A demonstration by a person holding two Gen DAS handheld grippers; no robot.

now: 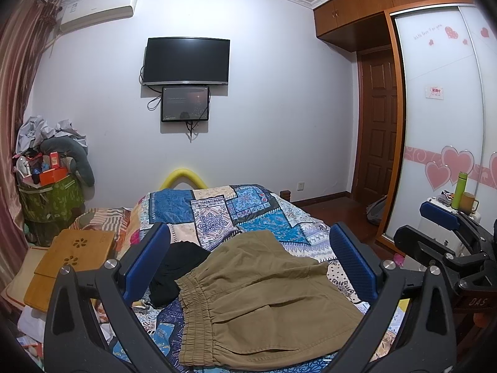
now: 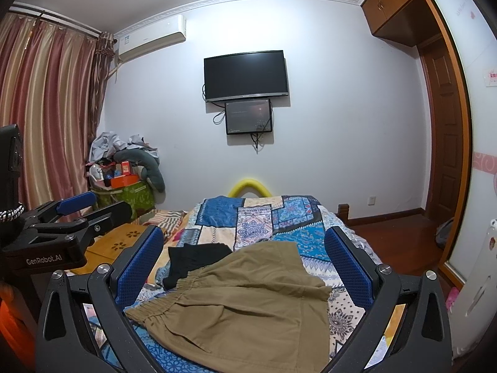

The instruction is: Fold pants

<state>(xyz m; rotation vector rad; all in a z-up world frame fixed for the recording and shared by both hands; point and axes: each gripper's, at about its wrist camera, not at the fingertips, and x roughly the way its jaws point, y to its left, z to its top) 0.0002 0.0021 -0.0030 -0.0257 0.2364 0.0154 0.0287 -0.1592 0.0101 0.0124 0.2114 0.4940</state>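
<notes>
1. Khaki pants (image 1: 264, 304) lie partly spread on the bed (image 1: 217, 214), elastic waistband toward the left, cloth rumpled with one corner peaked up toward the far end.
2. Black garment (image 1: 177, 270) lies just beside the pants on their left, its edge tucked under the khaki cloth.
3. Left gripper (image 1: 250, 264) hovers above the pants, its blue fingers (image 1: 146, 264) spread wide and holding nothing; the pants show between them.
4. Right gripper (image 2: 243, 267) hovers likewise over the pants (image 2: 248, 304), its fingers (image 2: 139, 267) spread apart with nothing pinched.
5. In the left view the right gripper (image 1: 447, 227) appears at the right edge; in the right view the left gripper (image 2: 74, 214) sits at the left edge.
6. Patchwork quilt (image 2: 257, 220) covers the bed.
7. Wooden tray (image 1: 74, 255) rests left of the bed, near a green basket (image 1: 52, 199) piled with clutter.
8. TV (image 1: 186, 60) hangs on the far wall, with a smaller screen (image 1: 185, 104) just below.
</notes>
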